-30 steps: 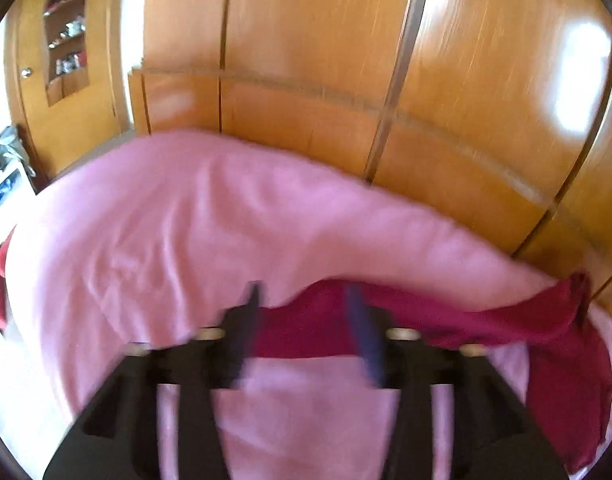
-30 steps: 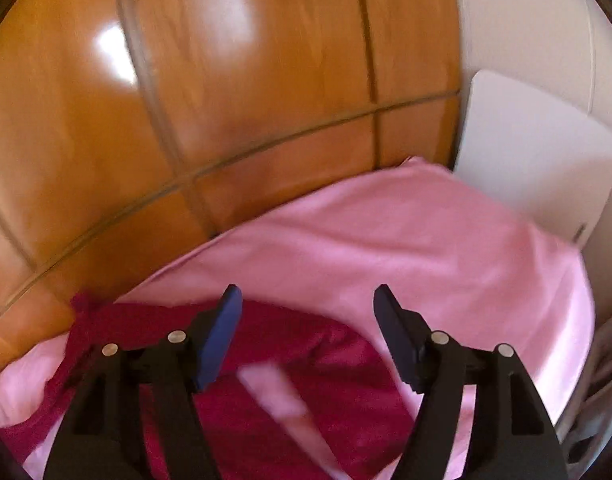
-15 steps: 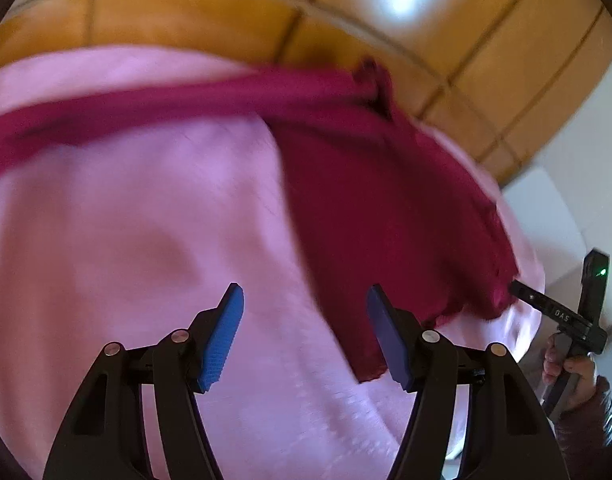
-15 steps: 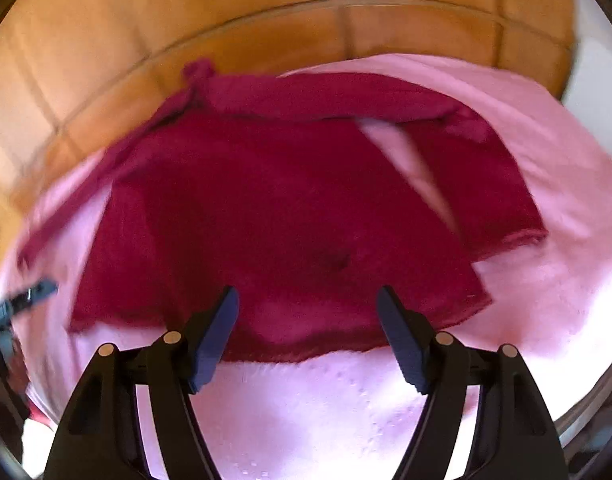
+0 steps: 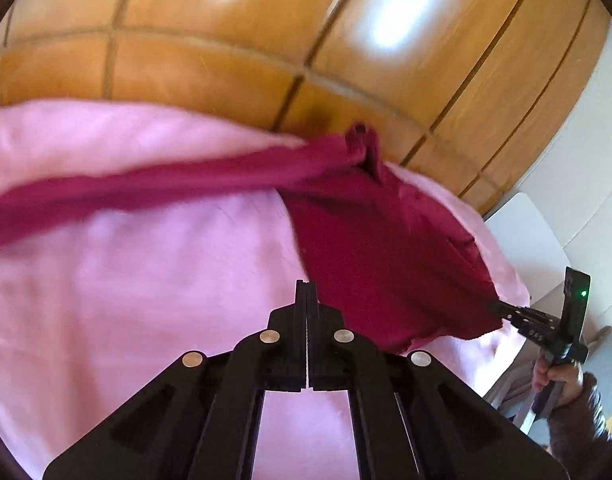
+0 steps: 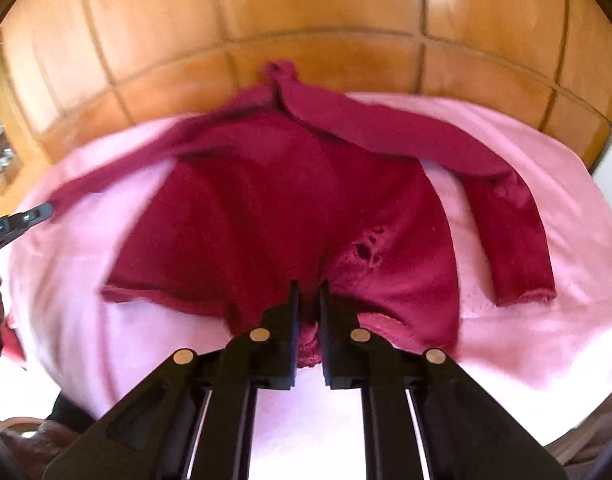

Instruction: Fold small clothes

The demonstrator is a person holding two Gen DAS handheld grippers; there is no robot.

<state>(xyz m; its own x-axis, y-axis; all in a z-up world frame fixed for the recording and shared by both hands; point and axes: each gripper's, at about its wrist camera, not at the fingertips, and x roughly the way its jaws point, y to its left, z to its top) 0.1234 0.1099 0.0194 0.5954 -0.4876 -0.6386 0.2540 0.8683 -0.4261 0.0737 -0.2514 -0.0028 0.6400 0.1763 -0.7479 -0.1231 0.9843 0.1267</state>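
Observation:
A dark red knit garment [image 6: 246, 216] lies spread on a pink sheet [image 6: 545, 140], sleeves out to both sides and a ragged hole [image 6: 365, 248] in its front. My right gripper [image 6: 308, 286] is shut on the near hem, with red fabric bunched between its jaws. The left wrist view shows that gripper [image 5: 495, 306] pinching the hem's right end. My left gripper [image 5: 306, 286] is shut, its jaws pressed together with nothing visible between them. Its tips sit on the sheet just left of the garment's [image 5: 377, 248] side edge. One long sleeve [image 5: 146, 184] stretches away to the left.
Glossy wooden panelling [image 5: 186, 68] rises right behind the bed's far edge. A white board [image 5: 525, 232] stands off the bed's right end. A person's hand [image 5: 557, 376] in a dark sleeve grips the right tool's handle.
Both grippers stood open in the earlier frames and are now shut, the right one on the hem. Both have swung down and in toward the garment's near edge.

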